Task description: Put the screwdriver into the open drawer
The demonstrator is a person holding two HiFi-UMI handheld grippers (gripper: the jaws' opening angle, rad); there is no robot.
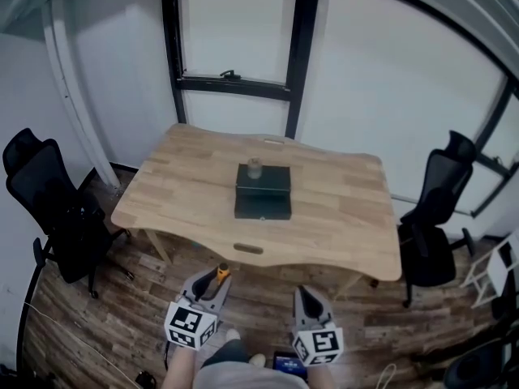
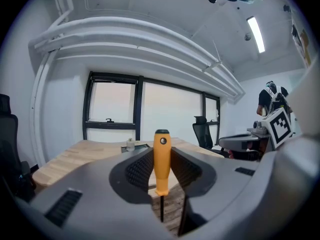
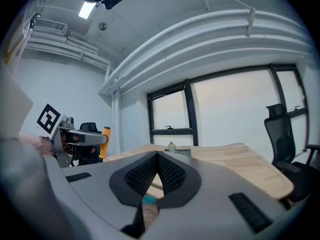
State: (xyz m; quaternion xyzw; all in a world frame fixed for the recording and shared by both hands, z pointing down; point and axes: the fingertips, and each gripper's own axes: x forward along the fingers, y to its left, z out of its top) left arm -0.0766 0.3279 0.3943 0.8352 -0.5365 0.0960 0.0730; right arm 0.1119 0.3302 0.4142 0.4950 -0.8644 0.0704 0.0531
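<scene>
My left gripper point(image 2: 161, 170) is shut on the orange handle of a screwdriver point(image 2: 161, 159), which stands upright with its dark shaft pointing down. In the head view the left gripper point(image 1: 212, 284) is low, short of the wooden table point(image 1: 340, 209), and the orange screwdriver point(image 1: 220, 274) sticks up from it. My right gripper point(image 1: 306, 298) is beside it, shut and empty, its jaws touching in the right gripper view point(image 3: 158, 166). A dark drawer box point(image 1: 263, 190) sits mid-table with its drawer pulled toward me. A small jar point(image 1: 255, 168) stands on top of it.
Black office chairs stand left point(image 1: 49, 201) and right point(image 1: 438, 217) of the table. A black-framed window point(image 1: 235, 47) is behind it. Wood-plank floor point(image 1: 122, 322) lies between me and the table's near edge.
</scene>
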